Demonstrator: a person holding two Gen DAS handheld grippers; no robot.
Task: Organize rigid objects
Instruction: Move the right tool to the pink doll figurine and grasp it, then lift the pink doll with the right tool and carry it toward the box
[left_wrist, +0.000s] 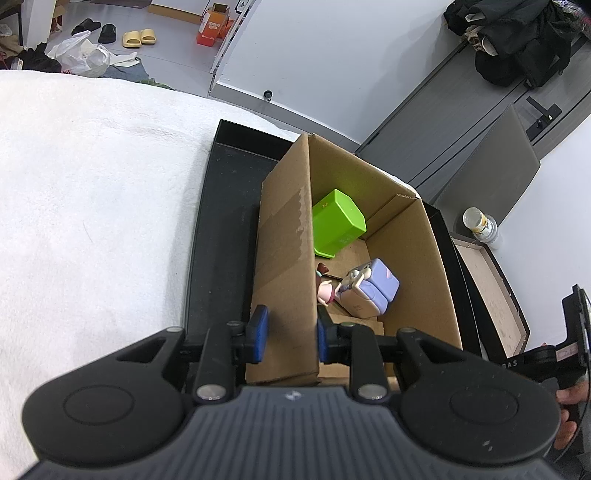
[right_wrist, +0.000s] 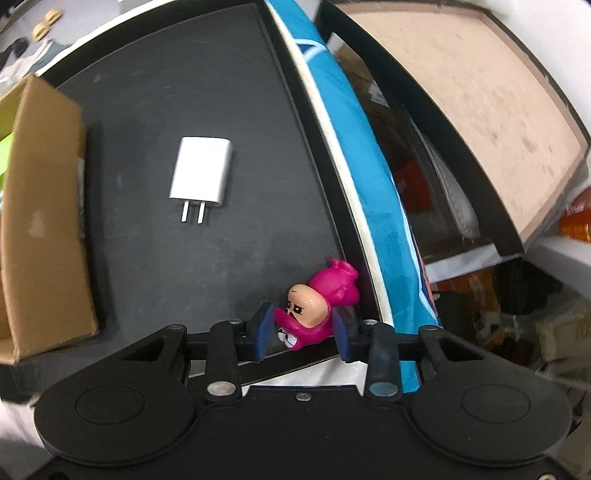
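Note:
A cardboard box (left_wrist: 284, 258) stands in a black tray (left_wrist: 218, 229) on a white cloth. Inside it lie a green block (left_wrist: 338, 221), a lilac cube toy (left_wrist: 373, 290) and a small pink figure (left_wrist: 325, 290). My left gripper (left_wrist: 290, 338) straddles the box's left wall, one blue pad each side, jaws apart. In the right wrist view, my right gripper (right_wrist: 303, 332) is closed on a magenta toy figure (right_wrist: 317, 302) at the tray's right edge. A white charger plug (right_wrist: 201, 177) lies on the tray floor (right_wrist: 166, 258). The box corner (right_wrist: 40, 221) shows at left.
A blue and white cloth edge (right_wrist: 369, 177) runs along the tray's right side. A brown-lined black lid (right_wrist: 461, 103) lies beyond it. A bottle (left_wrist: 480, 223) stands on the floor by a grey cabinet (left_wrist: 491, 173). Clutter and sandals (left_wrist: 138, 37) lie far back.

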